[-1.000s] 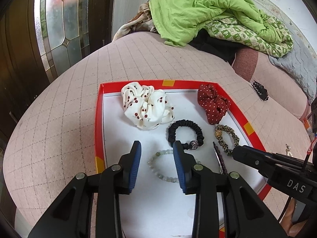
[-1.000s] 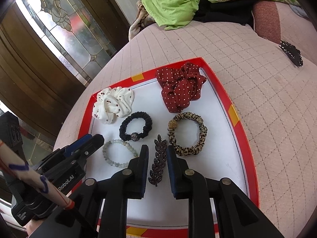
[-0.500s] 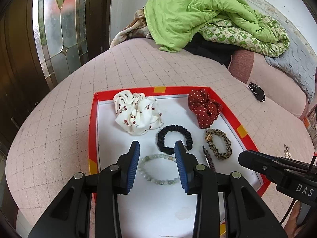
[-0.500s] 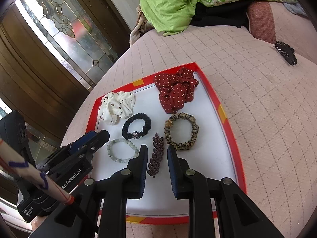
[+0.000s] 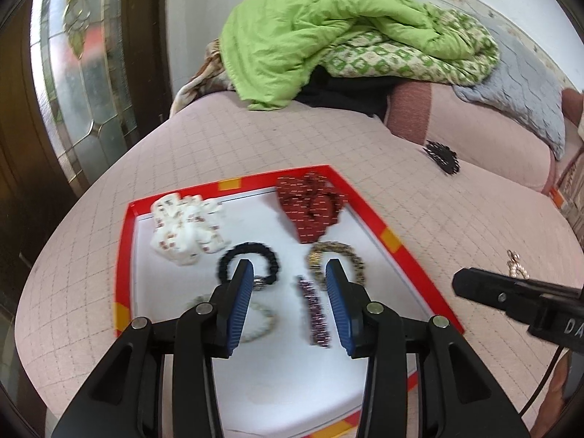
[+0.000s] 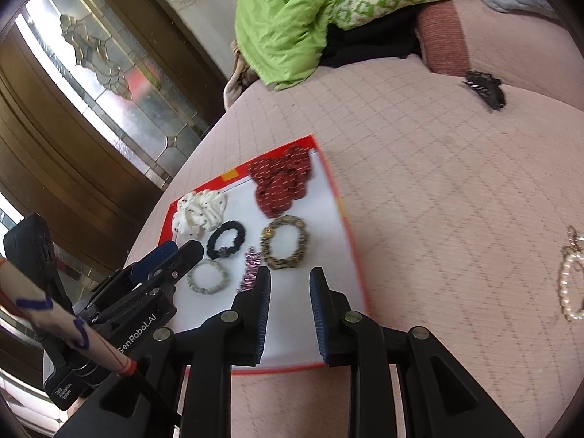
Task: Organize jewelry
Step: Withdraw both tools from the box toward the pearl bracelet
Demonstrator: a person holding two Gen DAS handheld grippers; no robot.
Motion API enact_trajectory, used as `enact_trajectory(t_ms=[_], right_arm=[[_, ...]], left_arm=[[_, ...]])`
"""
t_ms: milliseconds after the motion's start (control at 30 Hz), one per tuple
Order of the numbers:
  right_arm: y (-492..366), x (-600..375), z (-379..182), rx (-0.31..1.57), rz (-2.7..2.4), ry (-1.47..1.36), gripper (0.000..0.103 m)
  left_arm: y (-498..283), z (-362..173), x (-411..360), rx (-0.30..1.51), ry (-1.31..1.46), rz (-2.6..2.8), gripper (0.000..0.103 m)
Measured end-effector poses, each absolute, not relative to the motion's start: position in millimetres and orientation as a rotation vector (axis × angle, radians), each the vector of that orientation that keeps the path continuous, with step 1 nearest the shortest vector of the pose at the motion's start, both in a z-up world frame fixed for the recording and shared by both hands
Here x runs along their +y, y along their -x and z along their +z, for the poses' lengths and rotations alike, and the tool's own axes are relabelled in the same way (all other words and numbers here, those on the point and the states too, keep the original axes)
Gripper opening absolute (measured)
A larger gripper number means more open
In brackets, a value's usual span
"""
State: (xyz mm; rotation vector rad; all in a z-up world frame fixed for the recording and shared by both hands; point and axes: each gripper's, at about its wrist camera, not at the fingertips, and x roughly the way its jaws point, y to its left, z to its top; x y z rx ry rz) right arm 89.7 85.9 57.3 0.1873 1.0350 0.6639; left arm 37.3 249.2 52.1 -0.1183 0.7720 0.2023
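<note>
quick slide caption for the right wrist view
Open right gripper above red-rimmed tray of hair ties; pearl bracelet lies outside on the quilt.

The right gripper (image 6: 290, 283) hangs with its jaws apart and empty over the near part of the red-rimmed tray (image 6: 339, 200); the left gripper (image 6: 171, 255) reaches over the tray's left edge. On the tray lie a white scrunchie (image 6: 200, 213), a red dotted scrunchie (image 6: 281, 182), a black hair tie (image 6: 226, 239), a leopard hair tie (image 6: 284, 242), a pale bead bracelet (image 6: 207, 276) and a leaf hair clip (image 6: 249, 268); right of the tray, well apart on the pink quilt (image 6: 438, 200), lies a pearl bracelet (image 6: 569, 277); beyond the tray sits a black claw clip (image 6: 485, 87).
</note>
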Motion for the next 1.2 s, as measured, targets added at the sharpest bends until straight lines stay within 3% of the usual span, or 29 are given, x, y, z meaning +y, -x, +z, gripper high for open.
enact_trajectory(t_ms=[167,667,967,1200], right_arm=[[-95,42,61,1.013,0.629,-0.225,0.029],[-121,-113,47,0.971,0.461,-0.428,0.030],[-130,-196,69,0.861,0.293,-0.456,0.030],[-136,-237,54,0.892,0.272,-0.587,0.030]], left_arm=[[-46,53,219,0.772,0.073,0.171,0.040],[-58,42,115,0.814,-0.051,0.061,0.040],[-66,20,39,0.939,0.033,-0.114,0.040],[-102,10,-20,1.021,0.086,-0.204,0.040]])
